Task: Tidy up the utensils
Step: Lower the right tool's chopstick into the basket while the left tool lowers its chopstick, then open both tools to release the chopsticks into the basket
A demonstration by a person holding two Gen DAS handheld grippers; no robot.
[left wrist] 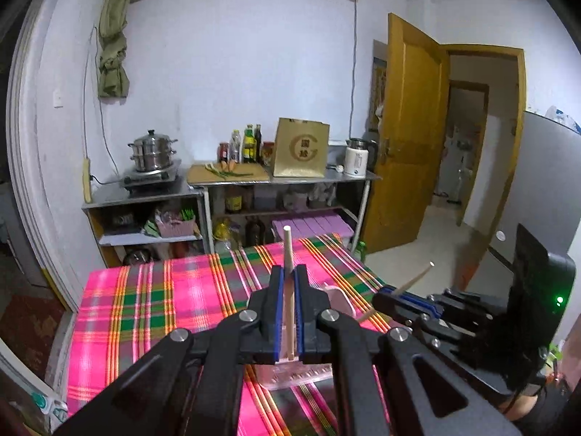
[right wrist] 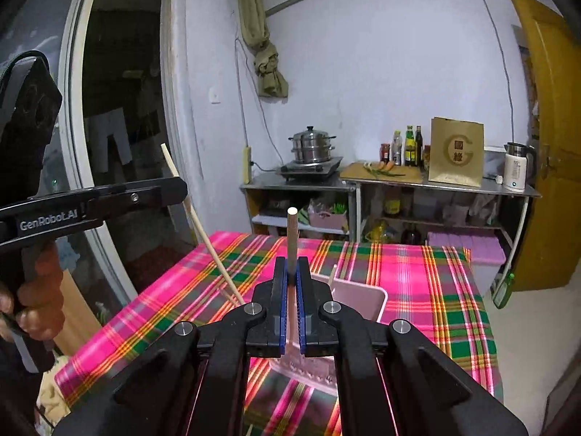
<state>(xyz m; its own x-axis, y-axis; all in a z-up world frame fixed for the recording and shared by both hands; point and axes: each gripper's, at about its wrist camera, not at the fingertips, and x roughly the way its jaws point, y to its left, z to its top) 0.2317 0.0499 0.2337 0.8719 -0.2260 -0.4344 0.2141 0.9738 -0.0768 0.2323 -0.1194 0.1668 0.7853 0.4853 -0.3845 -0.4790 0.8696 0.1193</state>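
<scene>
Above the near edge of a pink plaid tablecloth, two black grippers raised side by side, each clenched on one pale wooden chopstick. Left gripper: blue pads tight on its chopstick, thick end poking up and away; seen from the right, that left chopstick slanting down toward the cloth. Right gripper: same tight pinch on the right chopstick, blunt end up. Just below both, a pink plastic utensil holder standing on the cloth, one more stick tip showing at its far rim. At far left, fingers of a hand wrapped round the left handle. Printed there in white: "GenRobot.AI". On the far counter, a brown paper bag with a large gold "G" emblem.
</scene>
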